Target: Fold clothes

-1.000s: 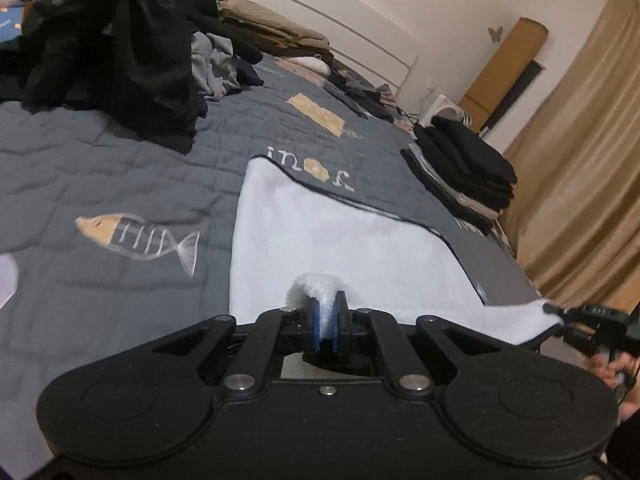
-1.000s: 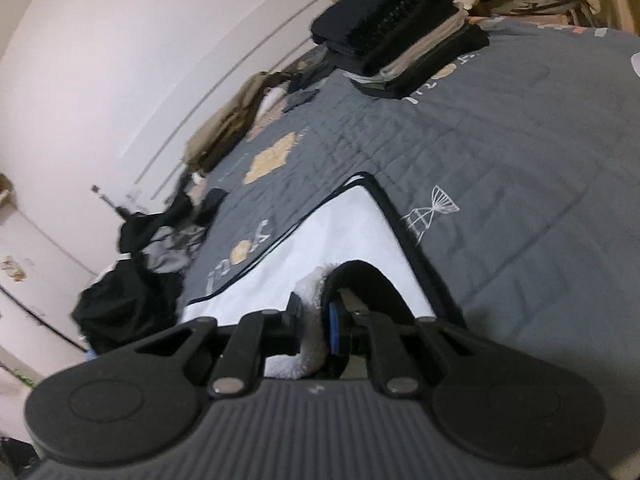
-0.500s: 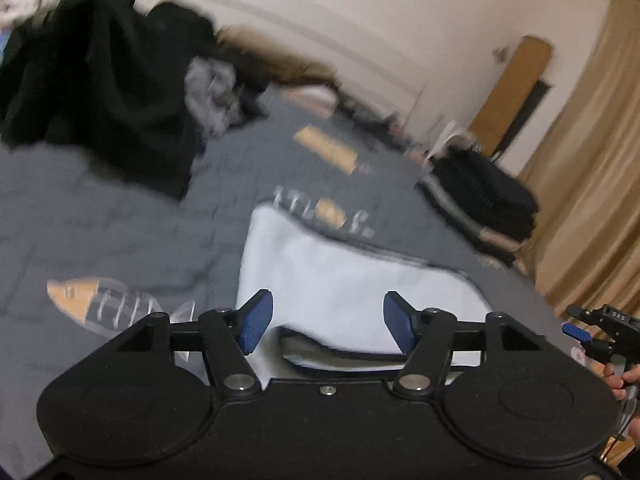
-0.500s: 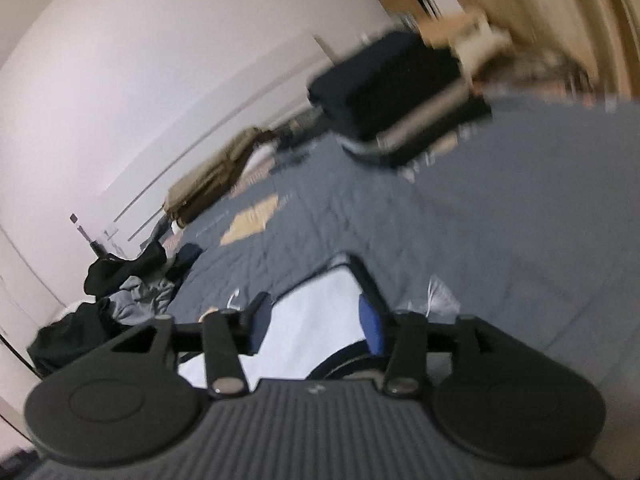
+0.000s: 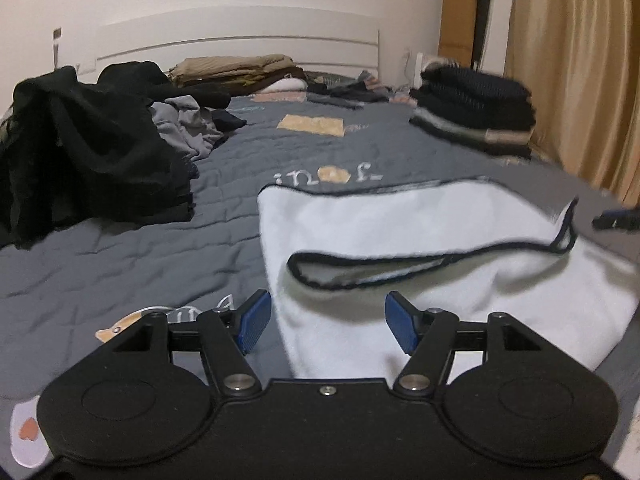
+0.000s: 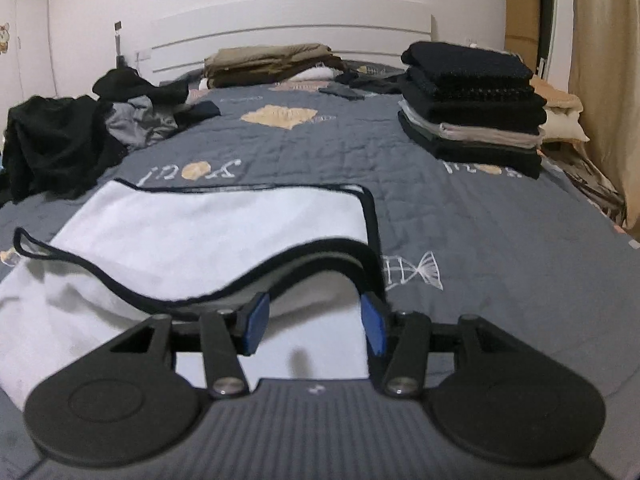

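By the bed's (image 5: 120, 248) left edge sits a heap of unfolded dark clothes (image 5: 80, 160). The left claw (image 5: 326, 322) hangs released, gripping nothing, over the white fleece blanket (image 5: 400, 220), which lies half-folded near the foot edge. The right claw (image 6: 316, 324) is likewise spread and empty. The blanket looks soft, light and floppy; its black-trimmed corners seem the surest hold. Folded clothes (image 6: 472, 104) stack by the right edge.

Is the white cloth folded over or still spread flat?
Folded over: the white cloth's black-trimmed near edge lies loosely on top of its far half, on the grey quilt.
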